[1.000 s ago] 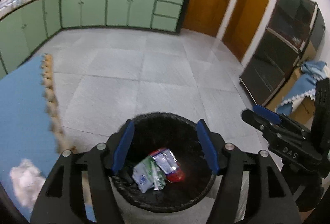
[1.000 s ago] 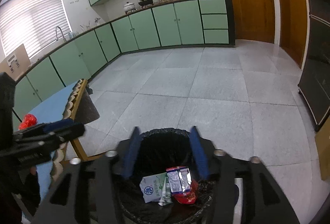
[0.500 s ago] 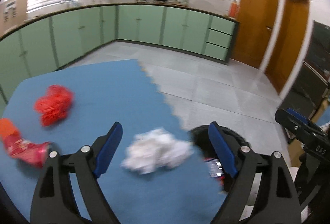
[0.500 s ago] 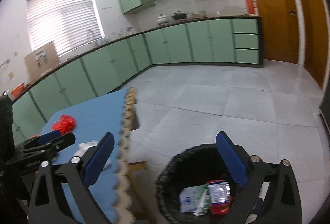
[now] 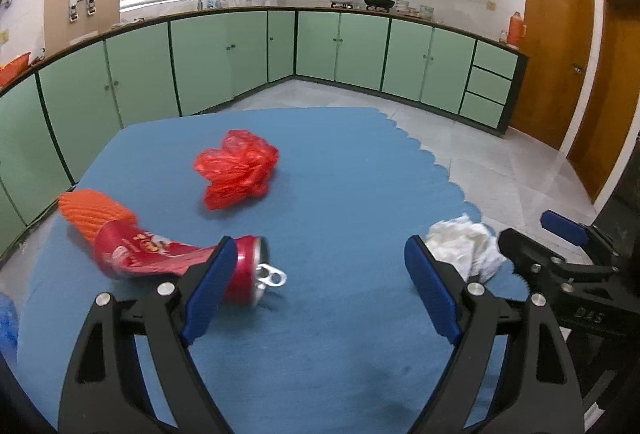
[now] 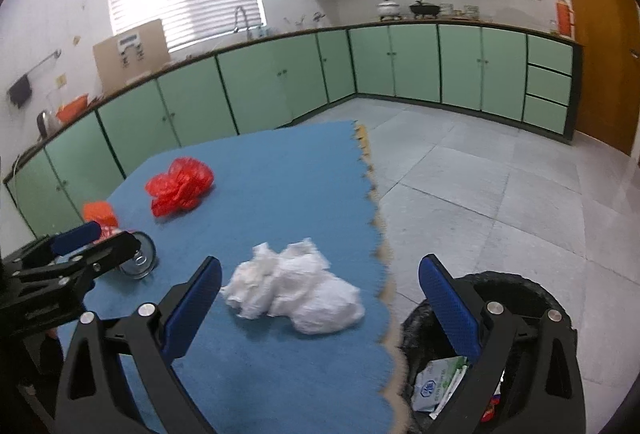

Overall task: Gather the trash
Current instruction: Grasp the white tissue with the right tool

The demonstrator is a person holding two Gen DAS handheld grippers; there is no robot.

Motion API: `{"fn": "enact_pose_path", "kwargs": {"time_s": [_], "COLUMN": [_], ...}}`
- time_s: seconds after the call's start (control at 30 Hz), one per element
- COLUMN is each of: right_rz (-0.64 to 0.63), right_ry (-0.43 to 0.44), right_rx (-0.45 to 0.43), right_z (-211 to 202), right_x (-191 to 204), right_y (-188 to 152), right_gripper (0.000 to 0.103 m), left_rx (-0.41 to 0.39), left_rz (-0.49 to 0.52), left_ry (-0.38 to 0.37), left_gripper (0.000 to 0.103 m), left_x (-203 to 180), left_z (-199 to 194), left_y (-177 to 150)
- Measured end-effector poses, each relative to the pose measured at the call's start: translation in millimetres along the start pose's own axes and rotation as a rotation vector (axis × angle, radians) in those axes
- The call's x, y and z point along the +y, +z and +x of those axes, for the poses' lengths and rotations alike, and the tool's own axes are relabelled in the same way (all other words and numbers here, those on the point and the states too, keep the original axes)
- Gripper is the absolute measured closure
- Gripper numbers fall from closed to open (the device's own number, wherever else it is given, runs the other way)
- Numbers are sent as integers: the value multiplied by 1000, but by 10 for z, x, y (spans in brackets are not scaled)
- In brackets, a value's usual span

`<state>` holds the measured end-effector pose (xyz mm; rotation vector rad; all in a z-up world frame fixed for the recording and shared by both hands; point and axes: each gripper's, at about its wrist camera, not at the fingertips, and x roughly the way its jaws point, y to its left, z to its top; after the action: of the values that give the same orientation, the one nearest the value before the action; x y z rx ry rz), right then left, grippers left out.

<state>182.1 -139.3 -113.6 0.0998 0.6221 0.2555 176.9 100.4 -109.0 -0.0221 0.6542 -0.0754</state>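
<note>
Bin (image 6: 516, 288) beside table with cartons inside; left tongs (image 5: 316, 288) and right tongs (image 6: 320, 296) agape, empty.

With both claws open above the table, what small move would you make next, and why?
Probably ease the right claw forward and down around the white tissue wad. Its jaws are open and empty, the wad lies loose just ahead between them near the table edge, and the trash bin stands close beside.
</note>
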Motion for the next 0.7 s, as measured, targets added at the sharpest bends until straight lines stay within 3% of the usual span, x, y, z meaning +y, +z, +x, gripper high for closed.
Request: {"fn": "enact_pose_path", "kwargs": {"time_s": [0.2, 0.4, 0.5, 0.63, 0.7], "right_rz": [-8, -27, -37, -58, -81], "right_ry": [-27, -8, 17, 64, 73], "right_rx": [63, 131, 154, 182, 180], "right_z": [256, 377, 416, 441, 428], "right_x": [94, 113, 136, 206, 262], "right_y": [-30, -68, -80, -119, -123], "right_gripper": [9, 28, 41, 71, 78], "left_rx": [9, 23, 21, 23, 23], "left_rz": [-8, -25, -25, -26, -30], "left_ry": [11, 6, 0, -8, -13], "left_gripper": [20, 21, 21, 21, 21], "left_x": [150, 227, 222, 210, 200], "left_z": [-12, 28, 29, 38, 35], "left_y": [-84, -116, -117, -113, -111]}}
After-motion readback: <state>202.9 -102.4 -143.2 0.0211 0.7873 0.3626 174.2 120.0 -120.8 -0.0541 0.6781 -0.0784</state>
